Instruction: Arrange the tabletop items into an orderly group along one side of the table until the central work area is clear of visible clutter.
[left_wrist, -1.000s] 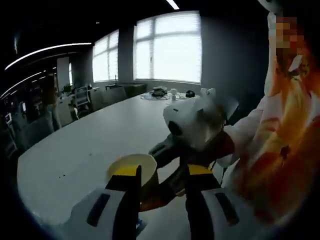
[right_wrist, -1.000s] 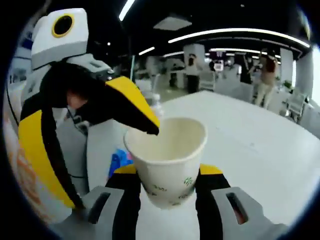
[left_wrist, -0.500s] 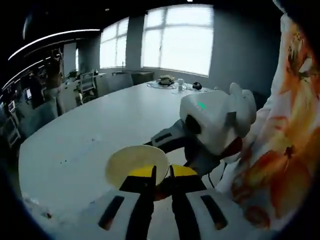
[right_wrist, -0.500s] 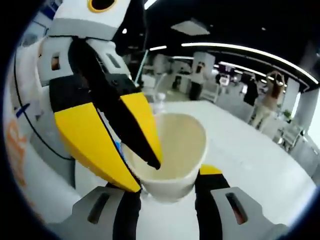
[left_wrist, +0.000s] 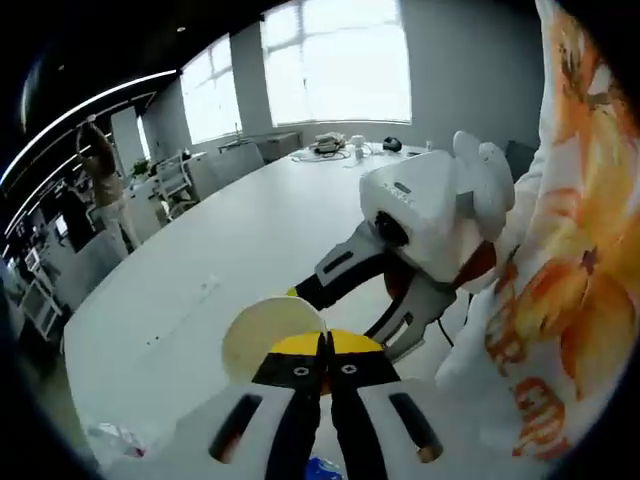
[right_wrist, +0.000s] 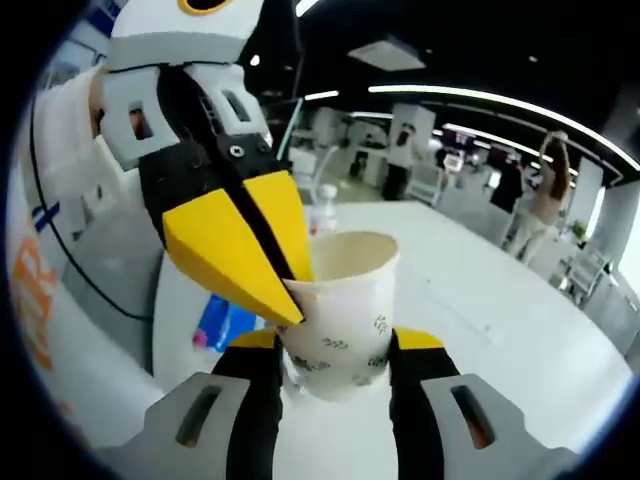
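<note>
Right claw (right_wrist: 330, 345) grips the cup (right_wrist: 345, 300) by its sides above the table (right_wrist: 520, 330) while left claw (left_wrist: 324, 347) pinches its rim

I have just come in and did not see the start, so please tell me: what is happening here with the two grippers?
A person holds a gripper in each hand over a white table. Both grippers are on one paper cup. The right gripper grips the cup's body between its jaws. The left gripper is shut on the cup's rim, one jaw inside and one outside. A blue packet and a clear bottle lie behind the cup. More small items sit at the far end of the table.
</note>
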